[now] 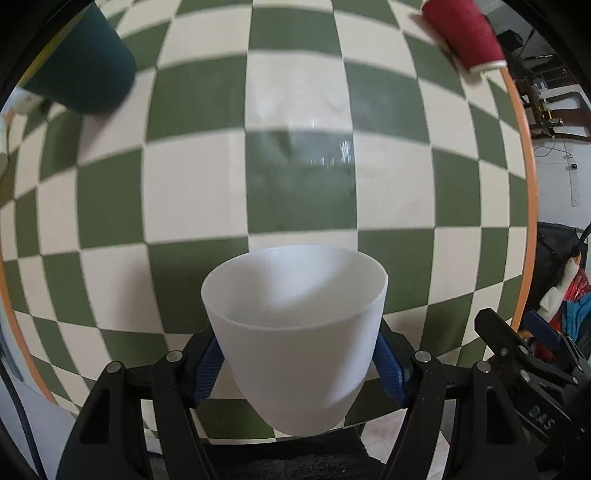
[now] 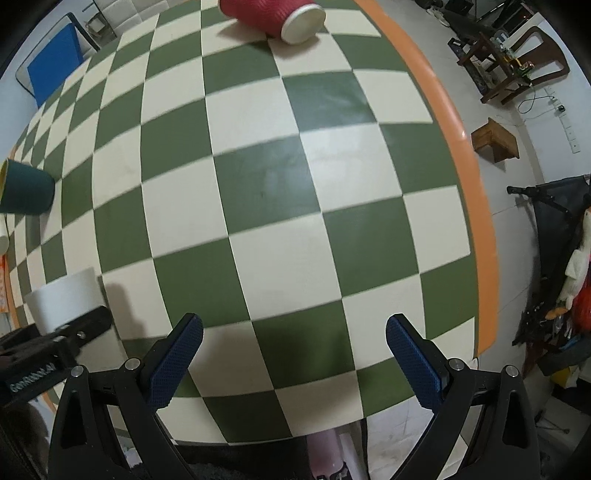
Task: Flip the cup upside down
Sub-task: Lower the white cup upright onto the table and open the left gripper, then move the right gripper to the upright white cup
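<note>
My left gripper (image 1: 297,365) is shut on a white cup (image 1: 295,332). Its blue pads (image 1: 207,373) press the cup's sides, with the open mouth facing away from the camera, above the checkered table (image 1: 192,192). The cup also shows in the right wrist view (image 2: 70,299) at the lower left, with the left gripper's black body across it. My right gripper (image 2: 293,354) is open and empty above the table's near edge. A red cup (image 1: 465,33) lies on its side at the far right; in the right wrist view (image 2: 273,14) it lies at the top.
A dark teal cup (image 1: 81,66) lies at the far left, also in the right wrist view (image 2: 26,192). The table's orange rim (image 2: 476,206) runs down the right side. Chairs and clutter (image 2: 513,70) stand on the floor beyond it.
</note>
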Demonstrator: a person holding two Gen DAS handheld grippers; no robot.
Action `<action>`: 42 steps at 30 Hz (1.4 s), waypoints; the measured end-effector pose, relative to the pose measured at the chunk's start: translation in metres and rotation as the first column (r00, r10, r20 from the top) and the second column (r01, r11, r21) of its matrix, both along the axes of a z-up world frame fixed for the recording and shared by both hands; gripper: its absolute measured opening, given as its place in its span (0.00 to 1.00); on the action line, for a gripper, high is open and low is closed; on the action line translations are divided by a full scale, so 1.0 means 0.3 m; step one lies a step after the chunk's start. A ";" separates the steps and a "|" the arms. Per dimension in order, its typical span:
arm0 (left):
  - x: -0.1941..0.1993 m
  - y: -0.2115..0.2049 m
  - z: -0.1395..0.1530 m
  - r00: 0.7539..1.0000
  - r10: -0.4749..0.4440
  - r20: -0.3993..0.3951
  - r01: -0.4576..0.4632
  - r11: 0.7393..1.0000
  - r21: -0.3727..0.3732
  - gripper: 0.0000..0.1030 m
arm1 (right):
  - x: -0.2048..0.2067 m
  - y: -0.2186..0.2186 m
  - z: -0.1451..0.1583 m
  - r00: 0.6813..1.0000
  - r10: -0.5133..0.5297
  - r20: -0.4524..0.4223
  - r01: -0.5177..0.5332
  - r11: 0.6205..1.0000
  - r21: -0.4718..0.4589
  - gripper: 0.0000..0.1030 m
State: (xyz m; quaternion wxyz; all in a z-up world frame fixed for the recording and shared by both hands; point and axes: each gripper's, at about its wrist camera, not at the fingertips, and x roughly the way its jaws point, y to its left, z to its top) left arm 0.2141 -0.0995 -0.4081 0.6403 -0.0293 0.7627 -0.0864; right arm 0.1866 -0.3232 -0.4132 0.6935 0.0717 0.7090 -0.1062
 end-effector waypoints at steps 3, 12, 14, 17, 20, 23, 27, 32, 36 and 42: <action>-0.007 -0.015 -0.055 1.000 -0.005 -0.025 0.005 1.000 0.013 0.67 | -0.019 0.009 -0.022 1.000 0.006 -0.011 -0.006 1.000 -0.003 0.98; -0.009 -0.027 -0.081 0.999 0.017 -0.029 -0.017 1.000 0.021 0.68 | -0.032 0.018 -0.037 1.000 0.017 -0.012 -0.017 1.000 -0.006 0.98; -0.017 -0.030 -0.079 0.999 0.021 -0.027 -0.020 0.999 0.025 0.68 | -0.032 0.019 -0.039 1.000 0.018 -0.011 -0.018 1.000 -0.007 0.98; -0.031 -0.006 -0.072 1.000 0.024 -0.015 -0.023 0.999 0.032 0.71 | -0.026 0.011 -0.027 1.000 0.018 -0.005 -0.018 1.000 -0.004 0.98; -0.044 -0.003 -0.045 1.000 0.021 0.013 -0.021 0.999 0.037 0.88 | -0.023 0.006 -0.014 1.000 0.017 0.006 -0.017 1.000 0.000 0.98; -0.050 0.013 -0.003 0.999 0.026 0.036 -0.028 0.999 0.033 0.88 | -0.018 0.000 0.004 1.000 0.012 0.020 -0.012 1.000 0.007 0.98; -0.074 0.038 0.088 0.996 0.036 0.082 -0.039 0.999 0.028 0.88 | -0.027 0.000 0.048 0.999 0.016 0.046 -0.017 1.000 0.011 0.98; -0.158 0.085 0.272 0.978 -0.002 0.209 -0.018 0.996 0.090 0.88 | -0.083 0.050 0.149 0.993 0.051 0.105 -0.054 0.998 0.028 0.98; -0.217 0.145 0.412 0.952 -0.026 0.306 -0.017 0.990 0.137 0.88 | -0.161 0.125 0.246 0.984 0.080 0.159 -0.089 0.995 0.051 0.98; -0.344 0.223 0.568 0.913 -0.033 0.407 -0.039 0.985 0.167 0.88 | -0.289 0.227 0.387 0.966 0.099 0.238 -0.118 0.991 0.067 0.98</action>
